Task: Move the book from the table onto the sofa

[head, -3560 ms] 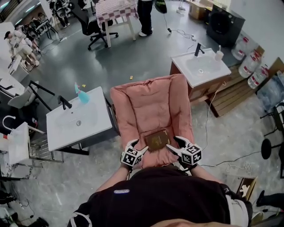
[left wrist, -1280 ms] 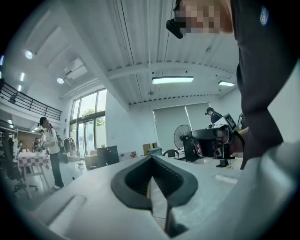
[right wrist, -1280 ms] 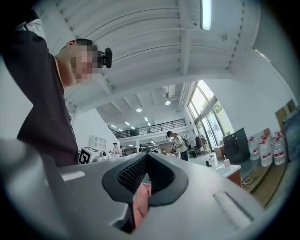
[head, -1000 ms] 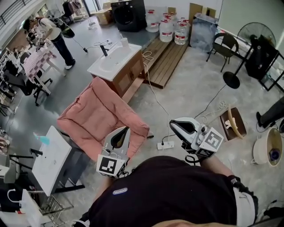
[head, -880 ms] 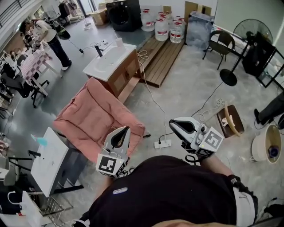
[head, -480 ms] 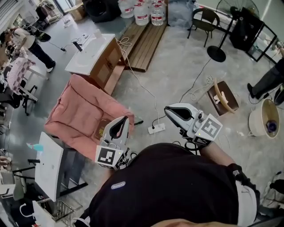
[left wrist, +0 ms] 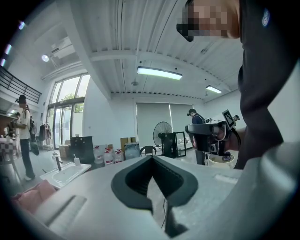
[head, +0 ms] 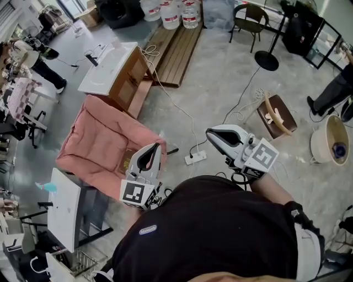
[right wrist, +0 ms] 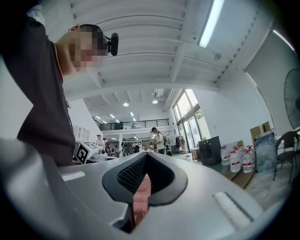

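Observation:
The pink sofa (head: 102, 140) lies at the left of the head view. On its near edge rests the brown book (head: 127, 163), partly hidden behind my left gripper (head: 153, 148). That gripper is held up above the sofa's corner, jaws shut and empty. My right gripper (head: 214, 135) hovers over the bare floor to the right, well away from the sofa, also shut and empty. In the left gripper view the left gripper (left wrist: 151, 161) points across the room, with the right gripper (left wrist: 208, 136) ahead of it. In the right gripper view the right gripper (right wrist: 145, 158) shows a pink strip through the slit between its jaws.
A white sink cabinet (head: 107, 60) stands behind the sofa and a white basin table (head: 63, 201) beside it. A power strip (head: 196, 158) and cables lie on the floor. Water bottles (head: 171, 11), a wooden pallet (head: 174, 47), a brown stool (head: 276, 115) and a tub (head: 331, 140) are around.
Earlier both grippers flanked the book on the sofa. Since then the view has swung right, away from the sofa; both grippers are raised, shut and empty. In the last half second little has shifted.

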